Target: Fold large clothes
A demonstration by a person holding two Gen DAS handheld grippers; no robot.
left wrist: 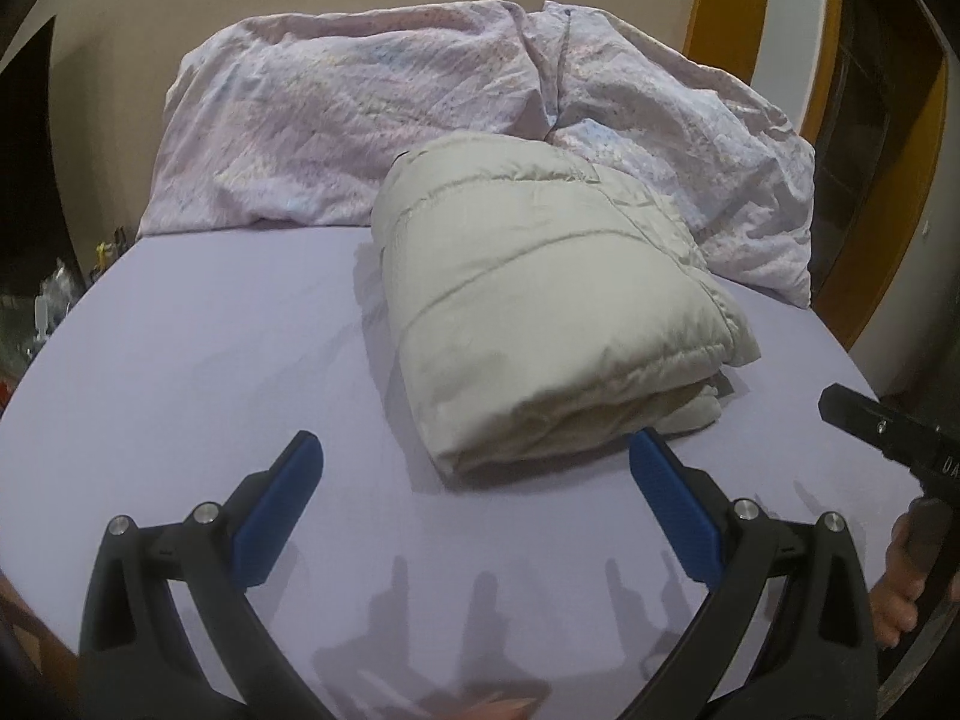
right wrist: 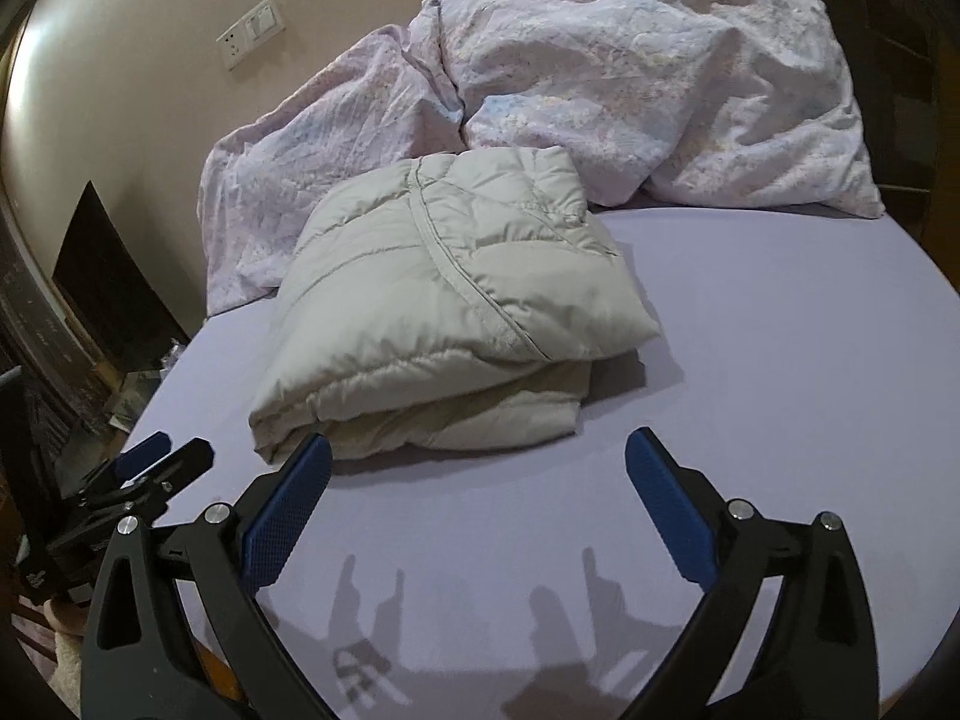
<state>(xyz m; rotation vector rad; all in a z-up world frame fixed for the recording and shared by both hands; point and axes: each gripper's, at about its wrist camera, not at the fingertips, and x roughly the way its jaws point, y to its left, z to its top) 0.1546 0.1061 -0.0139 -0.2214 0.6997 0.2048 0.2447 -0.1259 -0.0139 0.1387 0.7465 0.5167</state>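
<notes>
Bed (left wrist: 210,360), lavender sheet, carries everything I see; its bare surface fills the near half of both views. Duvet (left wrist: 360,120), pale pink with a faint print, lies crumpled along the bed's far edge against the wall (right wrist: 150,90), spreading from the far left corner to the far right one. Jacket (left wrist: 540,300), a beige quilted garment, sits folded into a thick, layered bundle near the middle of the bed, its far end touching the duvet and its near folded edge turned toward me; in the right wrist view the jacket (right wrist: 432,300) shows a stitched hem running diagonally across the top layer, with the lower layers stacked beneath.

Left gripper (left wrist: 474,462) hangs over the near part of the bed, jaws spread wide, nothing between its blue pads (left wrist: 282,510); its right pad overlaps the jacket's near corner in this view, but I cannot tell whether it touches. Right gripper (right wrist: 478,462) likewise stands fully apart and empty, just short of the jacket's near edge. In the right wrist view the left gripper appears at the bed's near left edge. A hand (left wrist: 900,588) shows at the right margin of the left view. Socket plate (right wrist: 252,30) is fixed on the wall.
</notes>
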